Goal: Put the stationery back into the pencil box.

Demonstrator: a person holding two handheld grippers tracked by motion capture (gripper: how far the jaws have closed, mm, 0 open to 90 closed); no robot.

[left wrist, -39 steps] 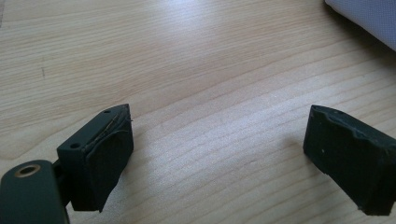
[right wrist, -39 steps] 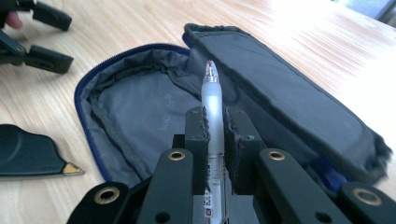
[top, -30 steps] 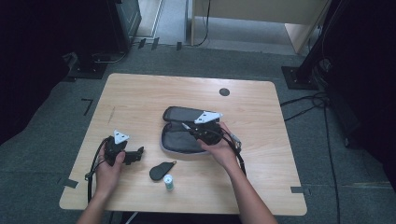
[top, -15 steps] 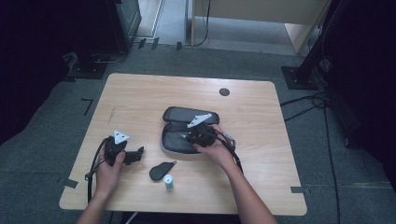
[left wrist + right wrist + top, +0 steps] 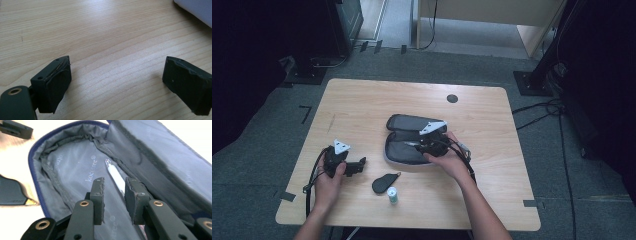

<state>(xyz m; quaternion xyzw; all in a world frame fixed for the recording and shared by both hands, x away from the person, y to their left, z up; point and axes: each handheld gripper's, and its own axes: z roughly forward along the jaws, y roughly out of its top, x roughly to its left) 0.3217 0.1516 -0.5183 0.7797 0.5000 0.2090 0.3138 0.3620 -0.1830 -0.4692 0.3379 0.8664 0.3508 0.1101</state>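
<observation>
A dark pencil case (image 5: 404, 150) lies unzipped in the middle of the wooden table (image 5: 362, 110). My right gripper (image 5: 412, 145) reaches into its near half. In the right gripper view the grey lining (image 5: 72, 165) surrounds my right gripper (image 5: 114, 182), and a white pen (image 5: 116, 176) lies on the lining, running in between the jaws. The jaws have just been opening, with a gap left beside the pen. My left gripper (image 5: 359, 165) rests on the table at the left; its own view shows my left gripper (image 5: 116, 67) open over bare wood.
A small black oval pouch (image 5: 384, 183) and a small white tube with a green cap (image 5: 392, 195) lie near the front edge between my hands. A black round cap (image 5: 452, 98) is set in the table's far side. Dark stands and cables surround the table.
My right gripper has shifted slightly over the open case. The left hand and its gripper have stayed where they were.
</observation>
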